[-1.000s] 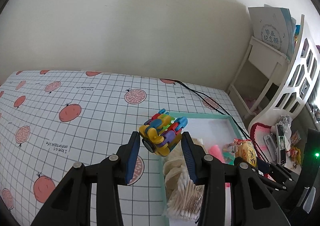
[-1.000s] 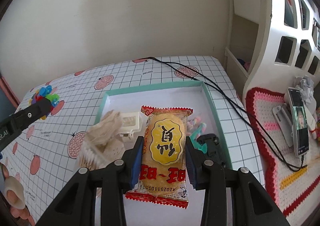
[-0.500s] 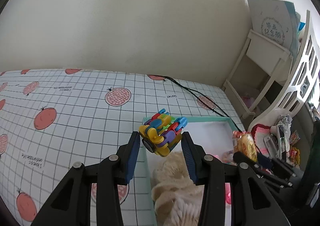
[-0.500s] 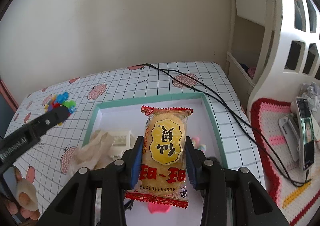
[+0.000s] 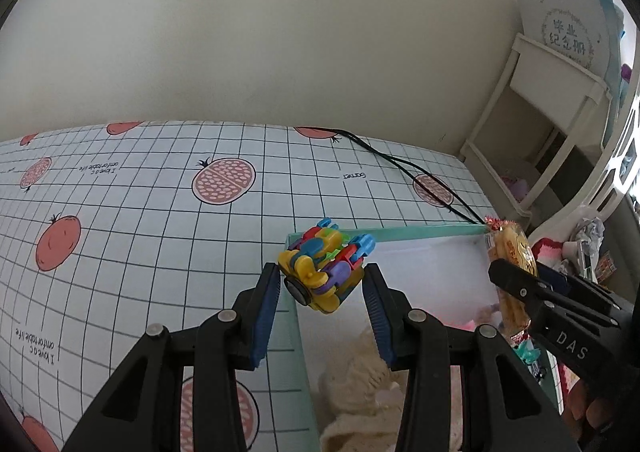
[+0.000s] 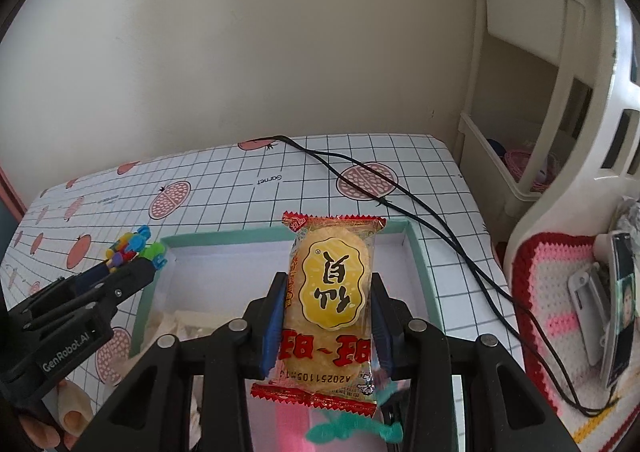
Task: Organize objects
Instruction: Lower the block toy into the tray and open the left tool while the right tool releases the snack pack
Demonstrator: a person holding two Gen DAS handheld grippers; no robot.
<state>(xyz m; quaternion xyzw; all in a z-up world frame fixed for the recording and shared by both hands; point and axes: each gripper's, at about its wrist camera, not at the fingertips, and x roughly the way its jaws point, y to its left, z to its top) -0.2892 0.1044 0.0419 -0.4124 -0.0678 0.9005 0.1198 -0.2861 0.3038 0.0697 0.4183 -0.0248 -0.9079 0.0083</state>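
Observation:
My left gripper [image 5: 322, 272] is shut on a multicoloured plastic block toy [image 5: 326, 264], held in the air over the far left corner of the teal-rimmed white tray [image 5: 420, 231]. My right gripper [image 6: 330, 286] is shut on a yellow and red snack packet [image 6: 332, 292], held upright over the middle of the tray [image 6: 224, 238]. Each gripper appears in the other's view: the left one with the toy [image 6: 134, 248] at the tray's left edge, the right one with the packet [image 5: 510, 252] at the tray's right side.
A cream fluffy cloth [image 5: 360, 372], a pink piece and a teal clip [image 6: 352, 432] lie in the tray's near part. A black cable [image 6: 400, 192] crosses the pomegranate-print tablecloth [image 5: 160, 212]. A white shelf [image 6: 520, 132], a crochet mat [image 6: 560, 292] and a phone [image 6: 620, 312] stand right.
Both grippers have moved forward toward the far end of the tray, each keeping its hold. The left gripper has also shifted right, from over the tablecloth to the tray's corner.

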